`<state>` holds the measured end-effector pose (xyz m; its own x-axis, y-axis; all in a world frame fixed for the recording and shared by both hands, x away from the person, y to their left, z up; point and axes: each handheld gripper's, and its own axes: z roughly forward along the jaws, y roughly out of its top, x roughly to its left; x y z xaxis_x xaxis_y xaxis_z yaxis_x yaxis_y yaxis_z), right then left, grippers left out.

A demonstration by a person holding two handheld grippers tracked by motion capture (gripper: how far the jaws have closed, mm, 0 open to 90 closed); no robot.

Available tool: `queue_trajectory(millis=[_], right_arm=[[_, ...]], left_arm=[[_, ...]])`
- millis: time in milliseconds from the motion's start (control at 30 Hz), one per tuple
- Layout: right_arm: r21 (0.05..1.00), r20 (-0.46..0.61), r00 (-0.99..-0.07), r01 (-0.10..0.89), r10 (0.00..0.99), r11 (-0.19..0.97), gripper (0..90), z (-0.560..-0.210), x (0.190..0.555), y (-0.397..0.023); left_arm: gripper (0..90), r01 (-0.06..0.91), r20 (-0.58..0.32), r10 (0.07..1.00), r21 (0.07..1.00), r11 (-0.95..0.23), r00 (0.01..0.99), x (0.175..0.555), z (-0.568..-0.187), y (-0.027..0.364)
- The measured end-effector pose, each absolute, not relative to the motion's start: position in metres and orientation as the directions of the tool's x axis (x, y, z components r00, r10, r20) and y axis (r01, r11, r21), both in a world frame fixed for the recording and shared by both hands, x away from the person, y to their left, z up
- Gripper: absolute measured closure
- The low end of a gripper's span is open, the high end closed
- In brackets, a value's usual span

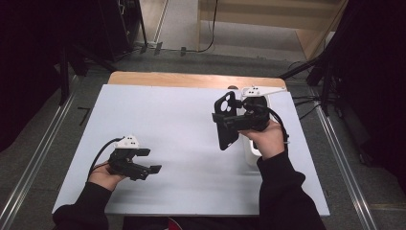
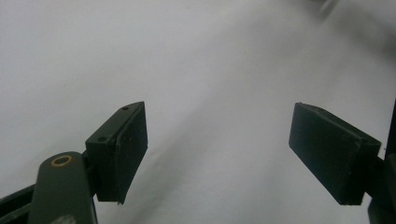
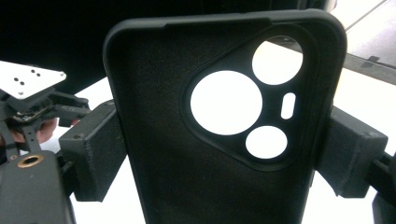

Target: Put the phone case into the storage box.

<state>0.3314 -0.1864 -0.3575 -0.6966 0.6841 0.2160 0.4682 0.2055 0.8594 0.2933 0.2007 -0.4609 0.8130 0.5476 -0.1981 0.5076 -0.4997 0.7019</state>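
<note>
A white table (image 1: 172, 143) spans the scene. At its right, the right gripper (image 1: 225, 122) grasps a black phone case (image 1: 226, 120) by its two long edges, holding it upright above the tabletop, camera cutouts uppermost. Near left, the left gripper (image 1: 148, 160) hovers low, jaws apart, nothing between them.

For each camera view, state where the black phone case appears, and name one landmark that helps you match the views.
High view: the black phone case stands upright right of centre, clamped in the right tool.
Left gripper view: white table between the open jaws, no case.
Right gripper view: the case stands centre frame, its hollow inside facing the camera, pads on both edges.
Shared landmark: the white table.
</note>
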Motion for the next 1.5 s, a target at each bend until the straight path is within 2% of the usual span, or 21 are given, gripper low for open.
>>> queue_trajectory(millis=[1133,1500], right_arm=[[0.876,0.241,-0.494,0.482,0.836,0.032,11.9,-0.358,0.336,-0.249],[0.878,0.205,-0.423,0.478,0.883,0.025,11.9,-0.356,0.348,-0.257]], left_arm=[[19.2,0.526,-0.217,0.555,0.696,-0.489,0.803,0.297,-0.461,0.203],[19.2,0.534,-0.215,0.565,0.690,-0.489,0.796,0.297,-0.461,0.203]])
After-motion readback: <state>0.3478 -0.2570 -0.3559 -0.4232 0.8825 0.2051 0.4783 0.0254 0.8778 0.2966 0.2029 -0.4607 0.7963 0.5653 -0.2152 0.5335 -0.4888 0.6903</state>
